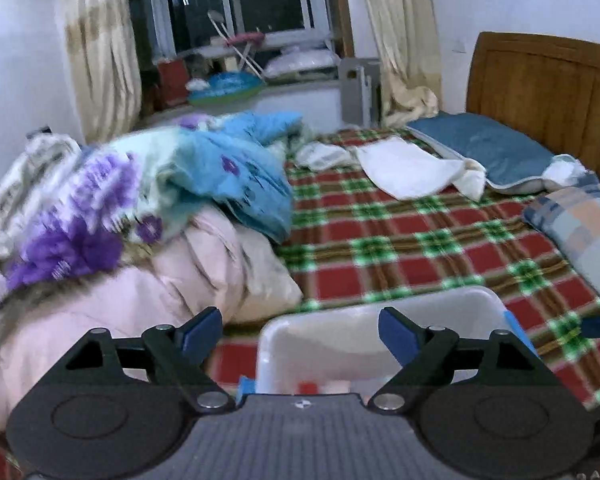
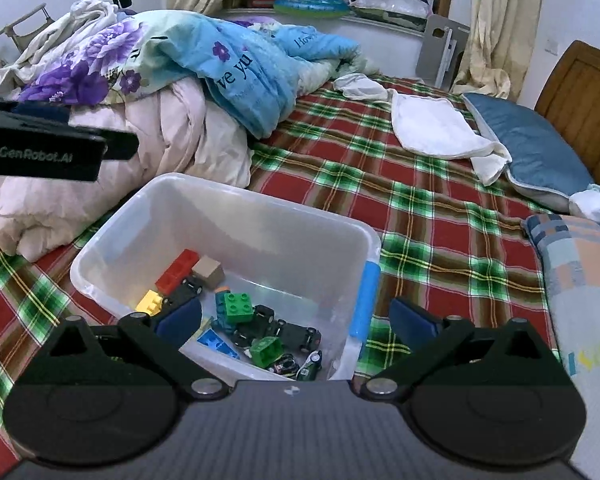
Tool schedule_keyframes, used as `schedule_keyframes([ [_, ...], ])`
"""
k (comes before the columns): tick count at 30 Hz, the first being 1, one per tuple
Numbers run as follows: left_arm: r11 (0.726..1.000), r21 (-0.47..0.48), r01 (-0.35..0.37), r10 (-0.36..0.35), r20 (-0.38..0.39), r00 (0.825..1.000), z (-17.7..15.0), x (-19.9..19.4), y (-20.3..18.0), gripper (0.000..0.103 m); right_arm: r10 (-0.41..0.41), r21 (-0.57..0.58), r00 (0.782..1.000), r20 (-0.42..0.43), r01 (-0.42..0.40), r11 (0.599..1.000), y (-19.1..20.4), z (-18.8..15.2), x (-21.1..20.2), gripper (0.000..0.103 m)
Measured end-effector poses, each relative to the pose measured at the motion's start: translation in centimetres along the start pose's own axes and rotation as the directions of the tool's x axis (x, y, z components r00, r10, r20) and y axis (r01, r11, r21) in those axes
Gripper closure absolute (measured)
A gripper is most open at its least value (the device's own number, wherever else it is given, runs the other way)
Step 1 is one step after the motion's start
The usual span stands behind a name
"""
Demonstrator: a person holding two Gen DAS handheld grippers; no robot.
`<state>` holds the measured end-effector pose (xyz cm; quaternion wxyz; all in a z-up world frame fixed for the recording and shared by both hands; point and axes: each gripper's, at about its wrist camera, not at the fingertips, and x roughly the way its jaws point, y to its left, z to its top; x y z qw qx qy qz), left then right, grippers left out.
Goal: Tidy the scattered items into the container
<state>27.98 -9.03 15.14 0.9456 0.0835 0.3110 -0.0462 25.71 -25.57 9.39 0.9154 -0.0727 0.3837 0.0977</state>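
My left tongs (image 1: 300, 334) stand spread wide with nothing between their blue pads, hanging over the near rim of the translucent white plastic bin (image 1: 340, 320) that sits on the red-and-green plaid bed cover (image 1: 380, 240). My right tongs (image 2: 296, 322) are spread too and hold nothing; the left blue pad (image 2: 180, 316) reaches over the bin's (image 2: 220, 216) open top, the right one sits just outside its right wall, beside the light blue handle clip (image 2: 366, 300). Inside the bin, below and ahead of my right tongs, lies a heap of toys: a red building brick (image 2: 178, 270), a tan cube (image 2: 209, 272), a yellow brick (image 2: 150, 302), two green bricks (image 2: 240, 307), a blue brick (image 2: 218, 342) and several small dark toy cars (image 2: 300, 336). Beyond the bin to the left, a pink quilt (image 2: 172, 136) is piled up.
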Motion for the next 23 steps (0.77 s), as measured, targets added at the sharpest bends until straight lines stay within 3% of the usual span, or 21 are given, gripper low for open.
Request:
schedule_keyframes([
  [5,0.998,0.025,0.064,-0.062,-0.082,0.995,-0.9,1.0,-0.6,0.015,0.0,-0.01,1.0,-0.015,0.0,1.0,0.1,-0.4,0.3,0.0],
  [11,0.996,0.044,0.072,-0.066,-0.121,0.99,-1.2,1.5,-1.5,0.015,-0.004,-0.017,1.0,-0.016,0.003,1.0,0.2,-0.4,0.4,0.0],
  [17,0.995,0.102,0.012,0.004,-0.154,0.988,-1.8,2.6,-2.3,0.015,-0.01,-0.019,1.0,-0.022,0.01,1.0,0.1,-0.8,0.7,0.0],
  [23,0.994,0.108,0.007,0.01,-0.151,0.988,-2.2,2.8,-2.2,0.014,-0.014,-0.028,1.0,-0.027,0.013,1.0,0.2,-1.2,1.0,0.0],
])
